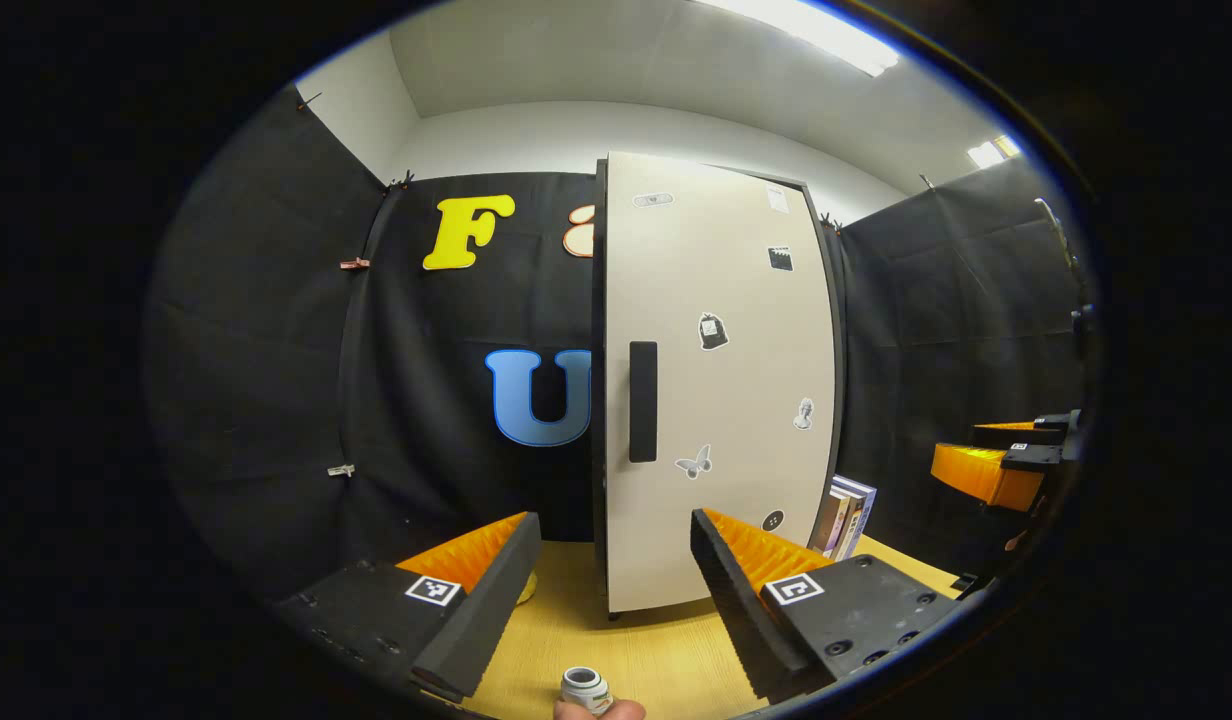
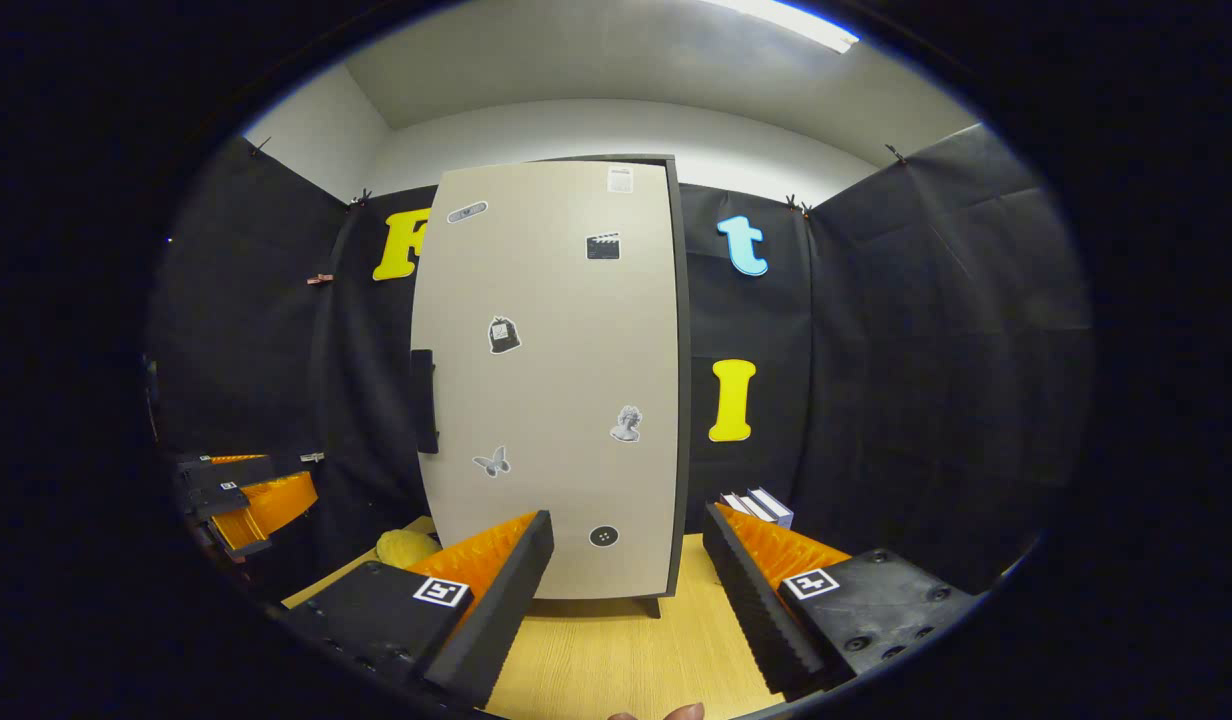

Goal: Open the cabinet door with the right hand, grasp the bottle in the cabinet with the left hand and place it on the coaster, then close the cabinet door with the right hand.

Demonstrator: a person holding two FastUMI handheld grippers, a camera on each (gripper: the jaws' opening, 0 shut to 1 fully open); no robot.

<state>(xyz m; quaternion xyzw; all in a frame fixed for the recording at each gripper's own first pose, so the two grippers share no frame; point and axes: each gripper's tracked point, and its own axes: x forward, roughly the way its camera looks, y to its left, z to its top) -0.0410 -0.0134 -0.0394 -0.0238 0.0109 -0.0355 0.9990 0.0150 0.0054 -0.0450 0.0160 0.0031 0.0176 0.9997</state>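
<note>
I judged the door (image 2: 551, 380) was shut and the first step not begun — opening it with the right tool (image 2: 626, 590). That tool hung with its fingers apart and nothing between them, aimed at the lower door face, well short of it. The handle (image 2: 423, 400) sat on the door's left edge at mid height, a dark upright bar, so I reckoned the right tool had to rise and go left before it could close across the bar. I would take the bar squarely, both fingers on it, and pull along the arc of a door that I judged hinged on its right side.

The left tool (image 1: 611, 580) was also spread and empty, pointing at the handle (image 1: 643, 400) from nearer the door's left edge. A small bottle-like thing (image 1: 586, 688) showed at the bottom of the left gripper view, at a fingertip; I could not tell whether it was the task's bottle. The coaster I could not pick out.

For room — the door would swing out over bare surface (image 2: 616, 650) in front, where the left tool hovered, so I judged it should stay back. Books (image 2: 761, 505) stood right of the cabinet, and a yellow thing (image 2: 406, 548) lay on the left near its foot.
</note>
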